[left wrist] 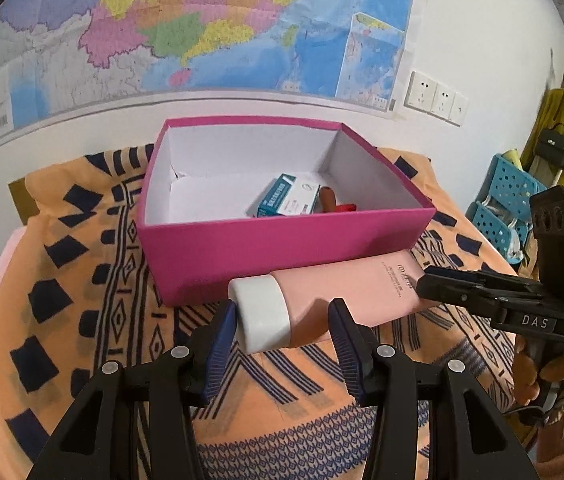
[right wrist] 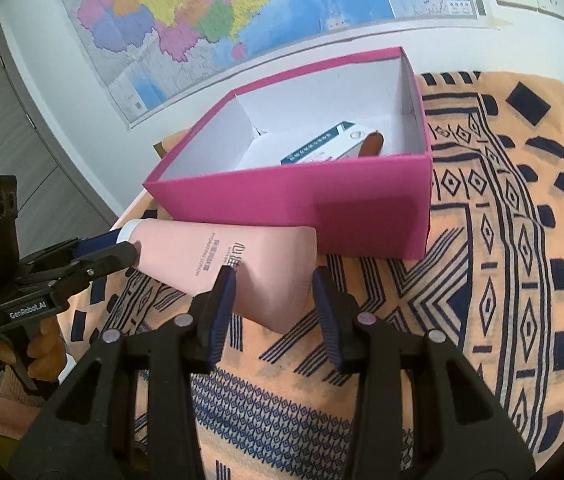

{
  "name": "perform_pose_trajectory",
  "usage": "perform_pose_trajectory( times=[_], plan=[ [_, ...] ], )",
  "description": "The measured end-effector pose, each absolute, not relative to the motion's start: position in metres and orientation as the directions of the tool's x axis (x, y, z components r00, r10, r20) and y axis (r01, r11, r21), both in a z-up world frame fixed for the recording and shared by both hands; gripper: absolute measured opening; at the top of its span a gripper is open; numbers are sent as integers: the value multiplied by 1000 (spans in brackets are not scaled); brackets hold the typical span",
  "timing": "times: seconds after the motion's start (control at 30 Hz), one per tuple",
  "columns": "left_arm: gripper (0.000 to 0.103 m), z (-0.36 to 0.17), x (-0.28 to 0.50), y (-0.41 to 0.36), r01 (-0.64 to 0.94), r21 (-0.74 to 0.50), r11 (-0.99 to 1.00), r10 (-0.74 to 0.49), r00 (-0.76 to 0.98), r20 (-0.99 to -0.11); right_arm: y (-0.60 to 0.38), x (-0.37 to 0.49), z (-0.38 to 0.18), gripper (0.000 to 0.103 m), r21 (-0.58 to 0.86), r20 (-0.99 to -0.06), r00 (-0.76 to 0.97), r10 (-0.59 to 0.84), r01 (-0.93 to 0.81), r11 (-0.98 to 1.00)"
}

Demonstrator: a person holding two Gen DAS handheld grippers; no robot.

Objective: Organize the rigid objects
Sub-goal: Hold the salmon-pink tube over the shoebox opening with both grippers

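Note:
A pink lotion tube (left wrist: 345, 292) with a white cap (left wrist: 262, 312) lies on the patterned cloth in front of the magenta box (left wrist: 282, 248). My left gripper (left wrist: 283, 320) is open with its jaws around the cap end. My right gripper (right wrist: 274, 284) is open with its jaws around the tube's flat end (right wrist: 266, 276). Each gripper shows in the other's view: the right (left wrist: 425, 282), the left (right wrist: 122, 246). Inside the box (right wrist: 289, 196) lie a white and teal carton (left wrist: 287, 200) (right wrist: 321, 148) and a brown and red object (left wrist: 329, 200).
The orange cloth with navy patterns (right wrist: 501, 240) covers the table. A map hangs on the wall (left wrist: 186, 28) behind the box. Blue perforated baskets (left wrist: 509, 200) and hanging clothes stand at the right. A grey door (right wrist: 6, 128) is at the left.

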State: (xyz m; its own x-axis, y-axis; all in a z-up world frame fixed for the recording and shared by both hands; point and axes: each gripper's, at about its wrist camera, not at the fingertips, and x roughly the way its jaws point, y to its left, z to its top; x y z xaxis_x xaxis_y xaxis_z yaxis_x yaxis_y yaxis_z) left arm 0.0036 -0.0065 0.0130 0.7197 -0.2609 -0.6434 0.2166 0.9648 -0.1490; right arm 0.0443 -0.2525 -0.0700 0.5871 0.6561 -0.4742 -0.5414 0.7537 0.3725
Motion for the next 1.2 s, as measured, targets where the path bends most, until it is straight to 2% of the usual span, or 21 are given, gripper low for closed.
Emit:
perform_pose_trajectory(
  times=[1.2],
  plan=[
    [48, 45, 18, -8, 227, -95, 969, -241, 791, -562, -255, 54, -36, 43, 327, -408, 633, 658, -571, 753]
  ],
)
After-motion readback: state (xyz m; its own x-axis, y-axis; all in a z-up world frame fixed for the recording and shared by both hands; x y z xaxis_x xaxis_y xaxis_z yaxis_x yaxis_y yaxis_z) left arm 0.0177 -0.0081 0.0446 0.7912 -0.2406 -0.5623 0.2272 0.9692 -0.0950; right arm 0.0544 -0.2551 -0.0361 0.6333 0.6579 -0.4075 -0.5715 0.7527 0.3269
